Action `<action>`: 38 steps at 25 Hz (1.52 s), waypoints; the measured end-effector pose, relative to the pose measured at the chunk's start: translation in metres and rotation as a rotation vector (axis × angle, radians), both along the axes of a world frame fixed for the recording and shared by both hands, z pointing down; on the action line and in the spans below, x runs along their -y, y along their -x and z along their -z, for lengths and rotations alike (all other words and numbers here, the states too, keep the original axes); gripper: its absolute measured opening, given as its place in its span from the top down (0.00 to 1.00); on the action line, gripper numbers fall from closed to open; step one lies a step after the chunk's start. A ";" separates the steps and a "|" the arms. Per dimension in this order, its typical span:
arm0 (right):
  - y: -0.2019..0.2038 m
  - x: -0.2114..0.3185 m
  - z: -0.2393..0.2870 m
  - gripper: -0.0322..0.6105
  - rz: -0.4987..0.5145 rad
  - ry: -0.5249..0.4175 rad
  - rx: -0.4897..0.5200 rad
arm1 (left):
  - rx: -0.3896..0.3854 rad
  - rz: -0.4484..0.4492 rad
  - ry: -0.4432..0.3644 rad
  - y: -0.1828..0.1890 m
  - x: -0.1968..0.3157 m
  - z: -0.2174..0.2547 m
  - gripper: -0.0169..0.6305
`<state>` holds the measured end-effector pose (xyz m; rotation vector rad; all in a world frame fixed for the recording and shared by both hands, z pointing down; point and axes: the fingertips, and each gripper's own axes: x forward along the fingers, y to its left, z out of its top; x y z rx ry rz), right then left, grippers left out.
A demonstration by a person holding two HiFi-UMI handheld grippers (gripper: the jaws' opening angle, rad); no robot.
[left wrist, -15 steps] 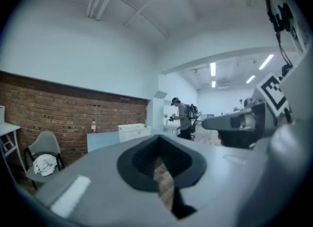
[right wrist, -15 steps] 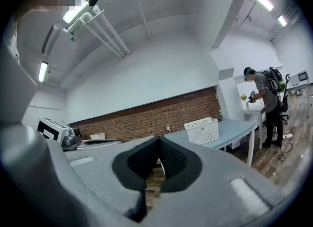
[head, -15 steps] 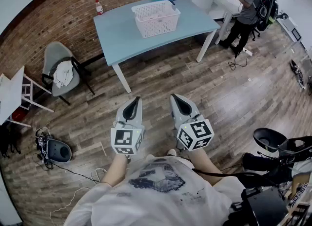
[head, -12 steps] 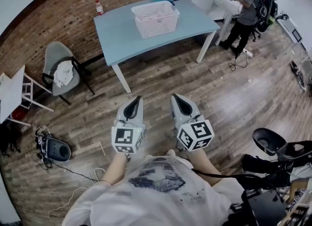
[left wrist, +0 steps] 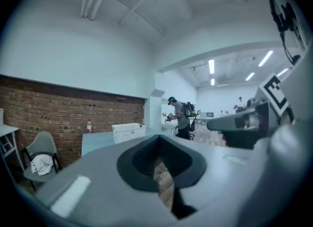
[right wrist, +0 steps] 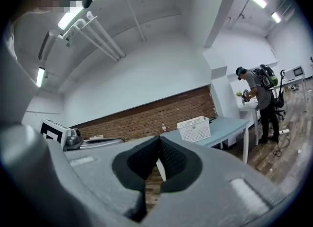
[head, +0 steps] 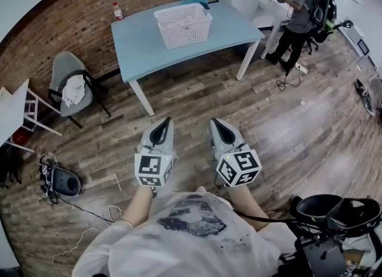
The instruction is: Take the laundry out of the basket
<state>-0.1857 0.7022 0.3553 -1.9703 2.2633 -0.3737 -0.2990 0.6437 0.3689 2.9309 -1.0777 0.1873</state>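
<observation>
In the head view, the left gripper (head: 164, 124) and the right gripper (head: 216, 123) are seen side by side over the wooden plank floor (head: 250, 114), held out from the wearer's torso. The hands behind them are largely hidden by the marker cubes. The white, lattice-walled laundry basket (head: 182, 26) is found standing on the pale blue table (head: 140, 52), well apart from both grippers. Its pale interior cannot be resolved, so no laundry can be told apart there. A small red-capped bottle (head: 118, 11) is noted at the table's far corner, by the brick wall (head: 48, 37). A grey shell chair (head: 59, 70) carrying a crumpled white cloth (head: 73, 89) is recorded left of the table. A second person (head: 296, 13) at the upper right is partly cut off by the top edge. In the left gripper view, the smooth grey jaws with dark ribbed pads are seen brought together with nothing between them. Only a sliver of floor shows below their meeting line. The basket appears small and distant on the table, its contents screened by its wall. In the right gripper view, the jaws are likewise closed and empty. The basket is seen on the table to the right of the tips, its interior hidden.
</observation>
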 end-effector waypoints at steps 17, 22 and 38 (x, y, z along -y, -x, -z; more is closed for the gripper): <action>-0.050 0.094 -0.046 0.95 0.060 0.083 0.008 | 0.018 0.043 0.040 -0.050 0.101 -0.042 0.99; -0.066 0.186 -0.054 0.95 0.044 0.107 0.019 | 0.027 0.031 0.055 -0.067 0.193 -0.050 0.99; -0.108 0.433 -0.036 0.95 -0.011 0.098 0.027 | 0.020 -0.036 0.025 -0.114 0.436 -0.026 0.99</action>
